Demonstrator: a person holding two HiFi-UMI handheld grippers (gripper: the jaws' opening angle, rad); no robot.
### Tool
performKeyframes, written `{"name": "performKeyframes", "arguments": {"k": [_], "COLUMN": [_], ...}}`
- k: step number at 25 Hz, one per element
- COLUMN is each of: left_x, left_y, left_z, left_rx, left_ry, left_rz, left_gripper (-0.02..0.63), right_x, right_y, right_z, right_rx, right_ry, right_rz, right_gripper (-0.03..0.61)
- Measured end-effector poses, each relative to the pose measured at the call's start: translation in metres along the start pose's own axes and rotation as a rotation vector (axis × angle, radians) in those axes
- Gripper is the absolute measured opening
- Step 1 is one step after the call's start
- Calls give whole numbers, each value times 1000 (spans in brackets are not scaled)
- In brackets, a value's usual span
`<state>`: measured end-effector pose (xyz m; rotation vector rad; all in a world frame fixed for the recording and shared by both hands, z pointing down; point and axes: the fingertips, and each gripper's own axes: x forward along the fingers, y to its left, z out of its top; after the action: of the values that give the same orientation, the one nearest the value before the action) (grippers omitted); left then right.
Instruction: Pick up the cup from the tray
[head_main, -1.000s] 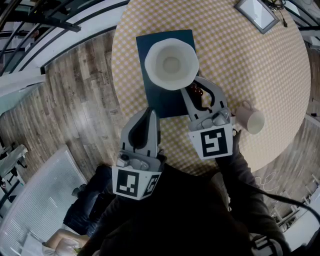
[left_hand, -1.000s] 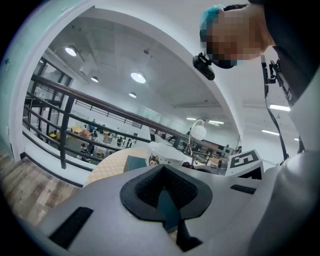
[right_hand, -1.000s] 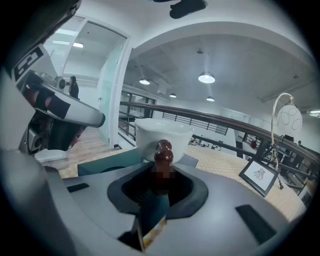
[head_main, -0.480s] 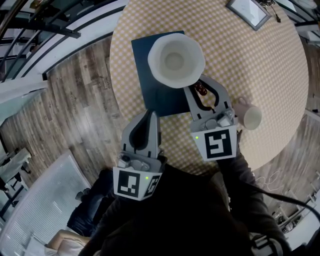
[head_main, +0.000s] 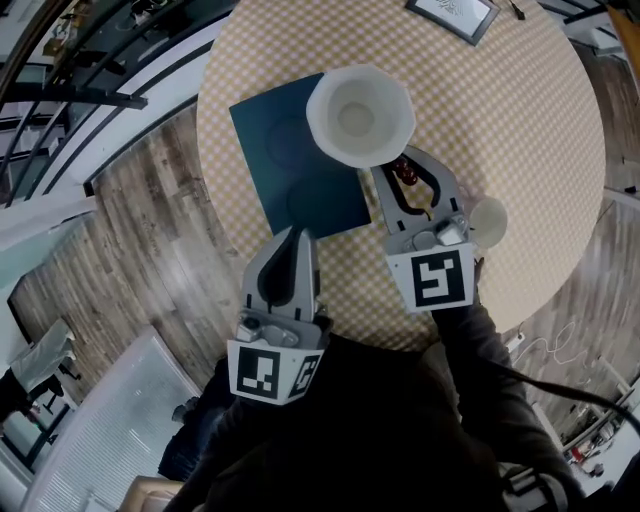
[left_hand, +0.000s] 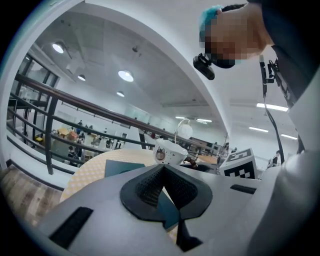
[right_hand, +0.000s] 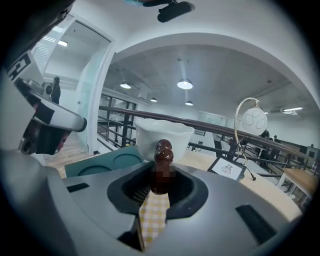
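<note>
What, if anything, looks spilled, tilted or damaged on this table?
Nothing stands out. The right gripper holds the white cup upright by its brown handle, by the dark tray; no spill shows.

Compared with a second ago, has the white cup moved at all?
Yes. The cup, held by the right gripper, has shifted right, now overhanging the right edge of the tray.

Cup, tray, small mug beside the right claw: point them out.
Cup (head_main: 360, 118), head view, inside of its bowl.
Tray (head_main: 285, 172), head view, bare blue surface.
Small mug (head_main: 488, 218), head view, its open mouth.
</note>
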<state>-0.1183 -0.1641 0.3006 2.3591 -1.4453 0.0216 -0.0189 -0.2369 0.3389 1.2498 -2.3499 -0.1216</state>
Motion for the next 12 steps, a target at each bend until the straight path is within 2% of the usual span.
{"name": "performKeyframes", "arguments": {"k": [5, 12], "left_x": [11, 24], "left_y": [-11, -11], "left_z": [0, -4], "left_rx": [7, 4], "left_ry": [15, 38], "left_rz": [-36, -51], "left_gripper": [5, 5], "right_x": [-6, -1], "right_y": [-20, -27], "right_z": [-11, -30], "right_rx": [26, 51], "right_ry": [12, 55], "right_rz": [-58, -79], "right_gripper": [60, 60]}}
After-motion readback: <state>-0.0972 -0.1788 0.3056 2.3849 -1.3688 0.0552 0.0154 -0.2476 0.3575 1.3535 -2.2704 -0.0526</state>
